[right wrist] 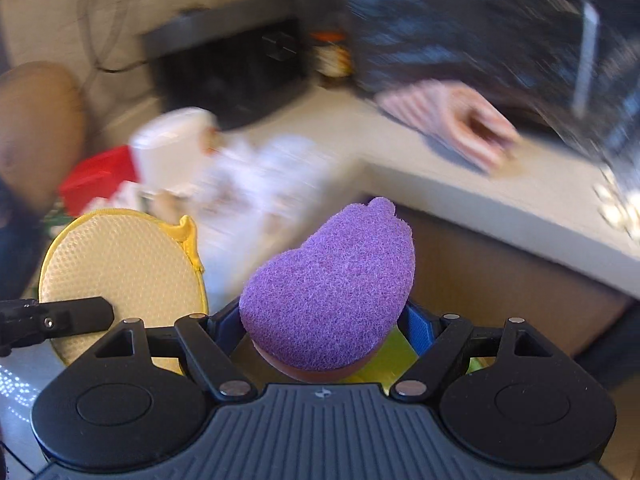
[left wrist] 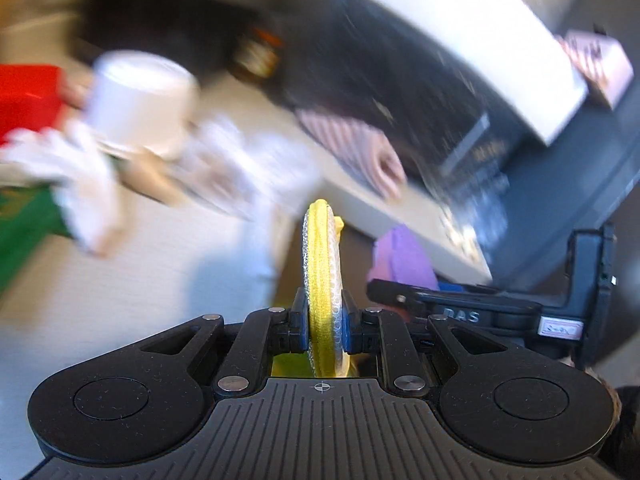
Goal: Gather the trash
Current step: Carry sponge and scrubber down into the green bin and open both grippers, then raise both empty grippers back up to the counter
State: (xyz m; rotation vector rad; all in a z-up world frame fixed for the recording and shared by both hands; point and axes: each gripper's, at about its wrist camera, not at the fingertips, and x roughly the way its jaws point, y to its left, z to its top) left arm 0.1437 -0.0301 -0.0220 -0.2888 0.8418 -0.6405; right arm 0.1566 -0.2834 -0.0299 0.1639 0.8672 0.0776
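My left gripper (left wrist: 323,320) is shut on a round yellow scrub pad (left wrist: 322,264), held edge-on and upright. The right wrist view shows the same pad's flat face (right wrist: 120,268) at lower left. My right gripper (right wrist: 324,322) is shut on a purple sponge (right wrist: 332,288) that sticks up between its blue pads. The sponge (left wrist: 402,256) also shows in the left wrist view, just right of the yellow pad. Both grippers hang side by side above the front edge of a pale counter (right wrist: 500,208). Motion blurs everything beyond them.
On the counter are a white cup (left wrist: 140,100), crumpled white paper (left wrist: 88,176), a red box (left wrist: 28,96), a green thing (left wrist: 20,224) and a pink striped cloth (left wrist: 360,152). Dark speckled items stand behind. A brown cabinet front (right wrist: 500,280) drops below the edge.
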